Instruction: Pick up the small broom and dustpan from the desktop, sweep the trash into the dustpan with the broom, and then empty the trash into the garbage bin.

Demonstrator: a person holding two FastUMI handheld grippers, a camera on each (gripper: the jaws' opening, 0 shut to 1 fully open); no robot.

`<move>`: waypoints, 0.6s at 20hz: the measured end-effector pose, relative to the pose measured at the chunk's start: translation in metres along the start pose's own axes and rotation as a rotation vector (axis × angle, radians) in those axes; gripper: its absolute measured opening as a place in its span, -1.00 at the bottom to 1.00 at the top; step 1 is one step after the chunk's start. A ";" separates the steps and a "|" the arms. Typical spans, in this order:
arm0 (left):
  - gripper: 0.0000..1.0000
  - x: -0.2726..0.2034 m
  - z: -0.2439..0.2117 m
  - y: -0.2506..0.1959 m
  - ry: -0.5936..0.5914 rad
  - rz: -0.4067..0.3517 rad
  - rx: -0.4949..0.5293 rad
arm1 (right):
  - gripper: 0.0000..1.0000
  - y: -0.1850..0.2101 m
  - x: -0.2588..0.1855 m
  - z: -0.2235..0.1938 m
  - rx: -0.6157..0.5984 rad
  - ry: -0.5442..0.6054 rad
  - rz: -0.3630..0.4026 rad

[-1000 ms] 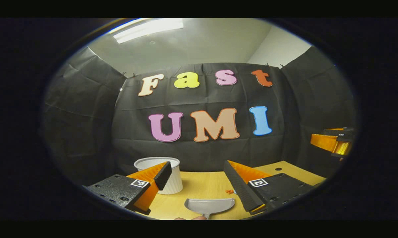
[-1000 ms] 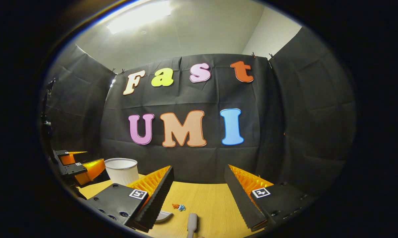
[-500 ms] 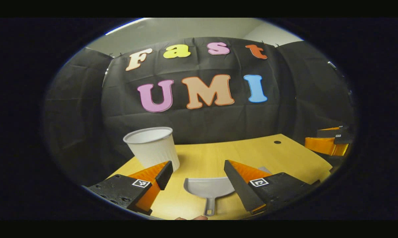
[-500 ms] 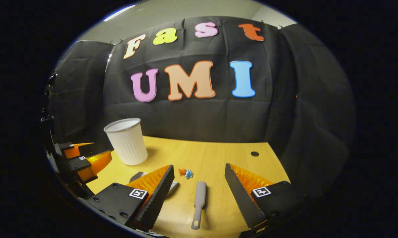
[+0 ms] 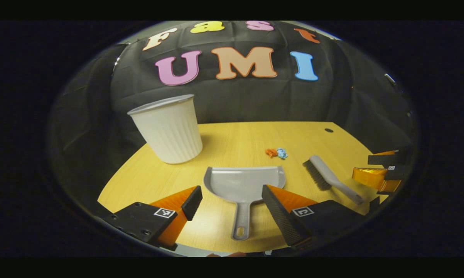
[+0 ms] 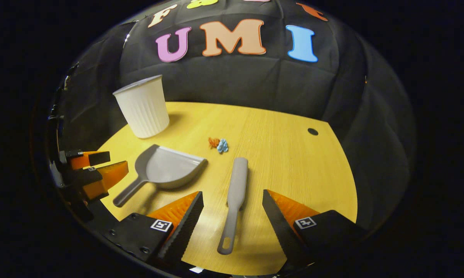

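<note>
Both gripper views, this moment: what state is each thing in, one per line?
Left gripper: open, above the dustpan handle, holding nothing.
Right gripper: open, above the broom handle, holding nothing.
Dustpan: flat on the desk, empty.
Broom: lying on the desk, ungripped.
Trash: small heap on the desk, unswept.
Bin: upright; inside hidden.

Trash [image 6: 218, 144] too small to identify — left gripper [image 6: 89, 170] partly cut off.
</note>
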State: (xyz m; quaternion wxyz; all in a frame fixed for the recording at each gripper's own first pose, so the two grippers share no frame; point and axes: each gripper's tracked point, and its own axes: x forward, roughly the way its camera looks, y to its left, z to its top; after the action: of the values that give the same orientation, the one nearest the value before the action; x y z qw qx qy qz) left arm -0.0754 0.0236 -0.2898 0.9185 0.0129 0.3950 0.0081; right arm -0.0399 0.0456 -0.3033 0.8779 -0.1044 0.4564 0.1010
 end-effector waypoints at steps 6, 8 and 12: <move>0.90 0.022 -0.072 -0.006 0.242 -0.020 -0.005 | 0.99 0.002 0.042 -0.048 -0.036 0.246 0.022; 0.89 0.019 -0.075 -0.006 0.280 -0.033 0.015 | 0.94 0.001 0.048 -0.060 -0.033 0.328 0.024; 0.97 0.017 -0.084 -0.005 0.348 -0.054 0.060 | 0.83 -0.001 0.058 -0.058 -0.009 0.378 0.028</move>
State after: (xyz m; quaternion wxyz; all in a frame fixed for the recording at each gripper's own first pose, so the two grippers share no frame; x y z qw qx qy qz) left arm -0.1246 0.0208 -0.3600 0.8353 0.0283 0.5484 -0.0261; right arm -0.0525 0.0337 -0.3837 0.7745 -0.1189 0.6142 0.0938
